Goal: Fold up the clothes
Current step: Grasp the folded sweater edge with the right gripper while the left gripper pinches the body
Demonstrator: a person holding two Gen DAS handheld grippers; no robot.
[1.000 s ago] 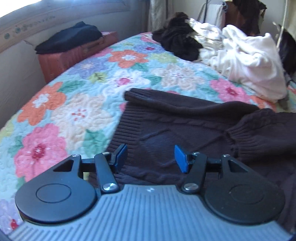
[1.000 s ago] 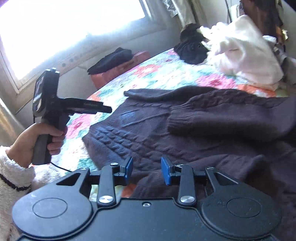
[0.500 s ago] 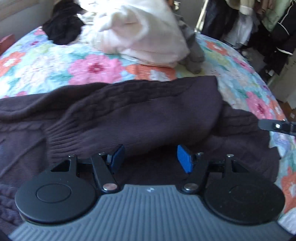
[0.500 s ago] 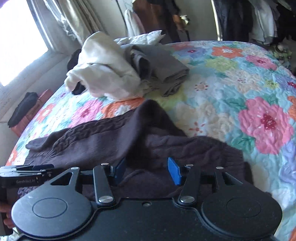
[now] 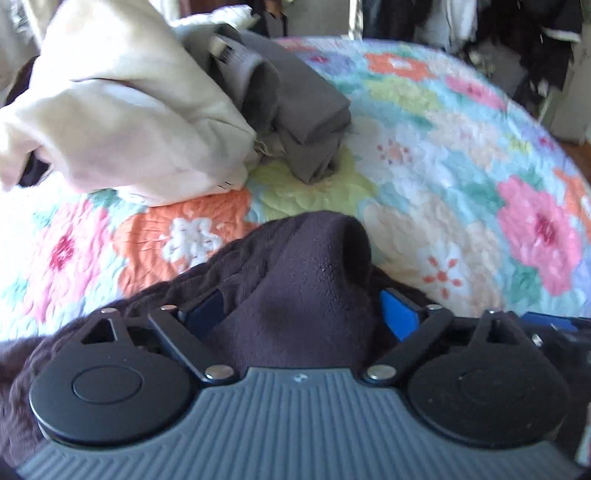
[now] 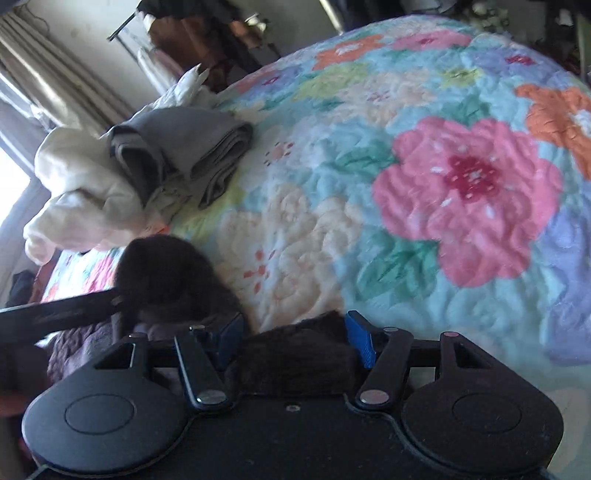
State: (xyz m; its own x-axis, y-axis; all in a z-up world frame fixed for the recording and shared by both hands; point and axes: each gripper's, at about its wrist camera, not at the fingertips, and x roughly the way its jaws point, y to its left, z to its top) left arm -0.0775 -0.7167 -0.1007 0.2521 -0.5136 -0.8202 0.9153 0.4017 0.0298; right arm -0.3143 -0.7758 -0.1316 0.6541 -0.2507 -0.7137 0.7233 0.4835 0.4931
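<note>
A dark brown knit sweater [image 5: 295,295] lies on the floral quilt [image 5: 443,184]. My left gripper [image 5: 301,312] is open, with a raised fold of the sweater filling the gap between its blue pads. My right gripper [image 6: 291,338] is open too, with the sweater's edge [image 6: 295,354] between its blue pads. The raised fold also shows at the left of the right wrist view [image 6: 162,269], with the left gripper's finger [image 6: 62,308] against it. The rest of the sweater is hidden under the grippers.
A pile of cream clothes [image 5: 122,122] and a folded grey garment [image 5: 295,107] sit on the quilt beyond the sweater; both show in the right wrist view [image 6: 85,192] [image 6: 184,147]. Hanging clothes [image 5: 517,33] and a curtain [image 6: 55,81] stand past the bed.
Both grippers have swung right and dropped to the sweater's right end. Sweater cloth now sits between each pair of pads, where half a second ago both hovered above it.
</note>
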